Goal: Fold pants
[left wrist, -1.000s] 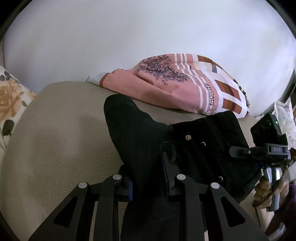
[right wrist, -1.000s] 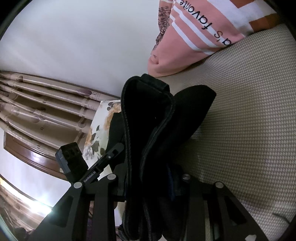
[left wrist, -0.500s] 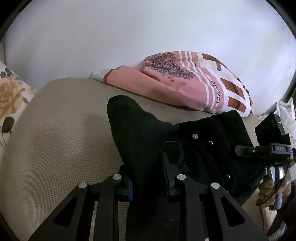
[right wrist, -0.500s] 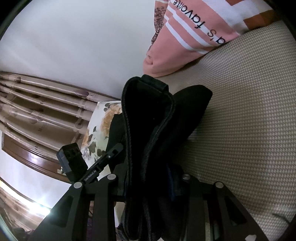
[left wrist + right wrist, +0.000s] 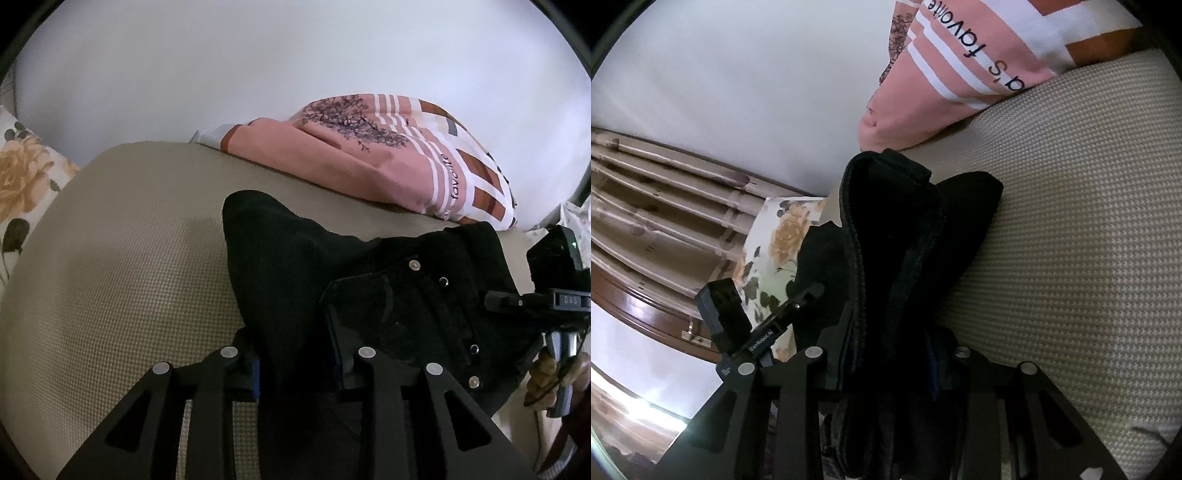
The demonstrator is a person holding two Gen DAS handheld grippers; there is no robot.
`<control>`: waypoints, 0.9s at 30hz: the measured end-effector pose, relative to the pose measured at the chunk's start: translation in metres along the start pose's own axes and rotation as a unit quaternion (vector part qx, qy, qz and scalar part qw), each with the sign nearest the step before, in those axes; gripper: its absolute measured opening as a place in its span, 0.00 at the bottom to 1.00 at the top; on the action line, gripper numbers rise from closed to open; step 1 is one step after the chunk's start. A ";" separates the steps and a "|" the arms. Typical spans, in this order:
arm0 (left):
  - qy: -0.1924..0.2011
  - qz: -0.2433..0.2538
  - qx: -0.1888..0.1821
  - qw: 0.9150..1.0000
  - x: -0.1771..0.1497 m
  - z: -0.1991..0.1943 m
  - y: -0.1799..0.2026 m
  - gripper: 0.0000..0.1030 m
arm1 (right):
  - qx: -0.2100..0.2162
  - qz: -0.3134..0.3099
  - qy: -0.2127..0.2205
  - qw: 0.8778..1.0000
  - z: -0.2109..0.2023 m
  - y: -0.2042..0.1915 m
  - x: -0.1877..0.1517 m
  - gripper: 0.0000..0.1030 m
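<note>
Pants [image 5: 332,280] are clamped by both grippers, left [image 5: 295,365] and right [image 5: 886,354], and held bunched over the beige bed [image 5: 129,258]. Halfway at best: final fold and laydown are left.

pink cloth [image 5: 960,70]: "favorite"; left claw [image 5: 757,338]: "genrobot.ai".

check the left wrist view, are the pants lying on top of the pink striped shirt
No, the black pants lie on the beige cushion, in front of the pink striped shirt.
</note>
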State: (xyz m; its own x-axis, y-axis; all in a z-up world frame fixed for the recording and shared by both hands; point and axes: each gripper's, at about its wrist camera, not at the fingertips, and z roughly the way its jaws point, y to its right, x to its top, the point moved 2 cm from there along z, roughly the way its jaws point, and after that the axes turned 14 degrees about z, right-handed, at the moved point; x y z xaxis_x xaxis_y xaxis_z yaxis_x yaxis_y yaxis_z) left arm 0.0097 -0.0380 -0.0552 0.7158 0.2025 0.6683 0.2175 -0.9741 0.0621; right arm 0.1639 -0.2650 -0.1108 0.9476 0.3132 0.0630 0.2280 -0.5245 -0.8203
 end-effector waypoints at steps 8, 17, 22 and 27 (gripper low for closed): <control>0.001 0.000 0.010 1.000 -0.007 0.009 -0.003 0.36 | -0.031 -0.015 0.007 0.999 0.001 0.006 0.000 0.29; 0.003 -0.016 0.006 1.000 -0.014 0.018 -0.013 0.48 | -0.053 -0.030 0.017 0.998 0.005 0.007 -0.001 0.30; 0.003 -0.022 0.005 1.000 -0.015 0.019 -0.016 0.52 | -0.056 -0.031 0.023 0.998 0.006 0.008 -0.003 0.31; 0.003 -0.029 0.006 1.000 -0.016 0.021 -0.018 0.55 | -0.060 -0.034 0.029 0.997 0.006 0.008 -0.005 0.32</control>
State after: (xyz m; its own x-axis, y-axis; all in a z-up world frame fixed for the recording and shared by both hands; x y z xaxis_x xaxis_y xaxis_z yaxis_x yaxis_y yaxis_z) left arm 0.0083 -0.0217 -0.0832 0.6978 0.2584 0.6680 0.2675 -0.9592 0.0916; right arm 0.1597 -0.2658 -0.1207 0.9394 0.3071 0.1522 0.3145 -0.5957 -0.7391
